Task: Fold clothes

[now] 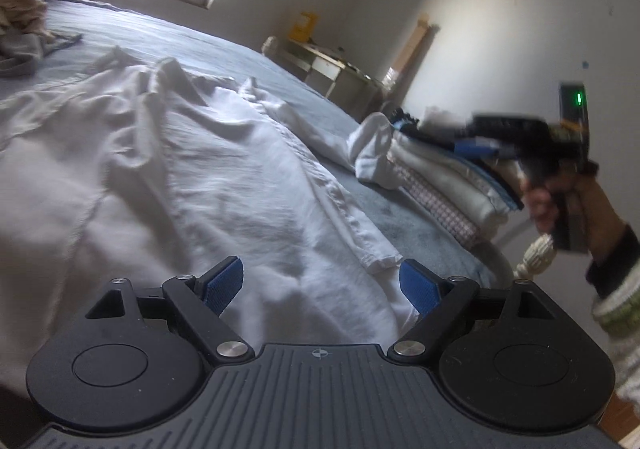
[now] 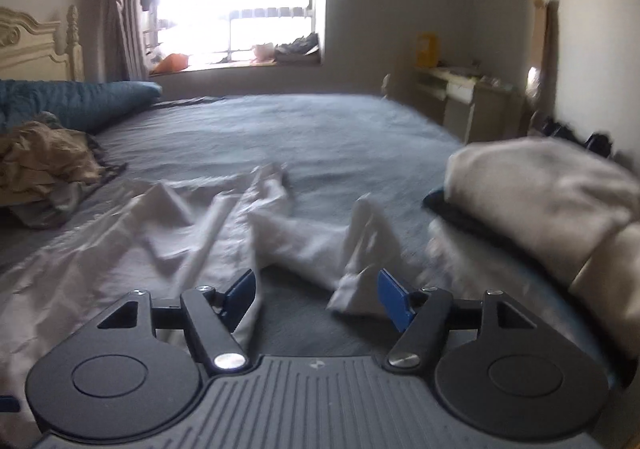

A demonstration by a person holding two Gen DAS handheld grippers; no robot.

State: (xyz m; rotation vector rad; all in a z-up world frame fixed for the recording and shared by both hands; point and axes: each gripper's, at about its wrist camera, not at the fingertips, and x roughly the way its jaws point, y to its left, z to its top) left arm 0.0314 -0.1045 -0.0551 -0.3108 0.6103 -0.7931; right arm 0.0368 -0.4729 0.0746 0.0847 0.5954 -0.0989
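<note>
Looking across your scene, largest thing first:

Bed: the grey-blue bed cover (image 2: pixel 320 129) fills most of both views and carries everything else; a blue pillow (image 2: pixel 80 101) lies at its head, by the cream headboard (image 2: pixel 32 45).

White garment: your task piece, the white garment (image 1: pixel 168 169), lies spread and rumpled on the cover right in front of you; in the left wrist view it runs under and beyond the fingers; one sleeve (image 1: pixel 372 153) trails off to the right, and its end lies against the folded pile.

Folded stack: a stack of folded clothes (image 1: pixel 448 185) sits at the right edge of the bed; in the right wrist view it looms blurred just right of your fingers.

Unfolded heap: a heap of tan and grey clothes (image 2: pixel 44 165) lies far left near the pillow, well apart from the white garment.

Left gripper: your left gripper (image 1: pixel 322 285) hangs low over the garment with jaws wide apart; nothing sits between the blue pads (image 1: pixel 224 281).

Right gripper: your right gripper (image 2: pixel 316 299) has jaws apart with bare cover between them; the sleeve end lies just beside the right pad, not pinched; the picture is smeared; the left wrist view shows it blurred in your right hand (image 1: pixel 560 205), above the stack.
</note>
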